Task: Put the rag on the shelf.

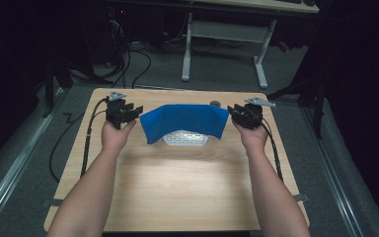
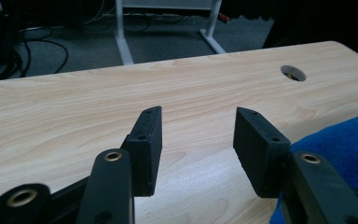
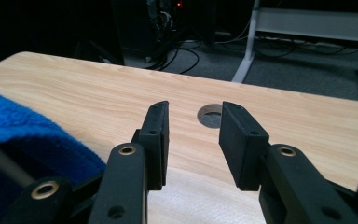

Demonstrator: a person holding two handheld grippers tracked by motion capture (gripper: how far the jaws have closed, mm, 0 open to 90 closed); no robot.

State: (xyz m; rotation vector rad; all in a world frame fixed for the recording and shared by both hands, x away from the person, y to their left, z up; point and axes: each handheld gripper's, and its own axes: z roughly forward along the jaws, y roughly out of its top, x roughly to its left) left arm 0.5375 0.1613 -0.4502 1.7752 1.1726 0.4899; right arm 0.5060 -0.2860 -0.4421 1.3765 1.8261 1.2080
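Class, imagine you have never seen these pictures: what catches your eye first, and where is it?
The bright blue cloth at the far middle of the wooden table, draped over a white perforated object. Flanking it, the left gripper and right gripper, both open beside its ends.

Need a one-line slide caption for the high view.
Two open grippers, left and right, flank a blue cloth draped over a white tray.

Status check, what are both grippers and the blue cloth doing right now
Left gripper open, empty. Right gripper open, empty. Blue cloth between them, draped over a white object. Nothing blocking.
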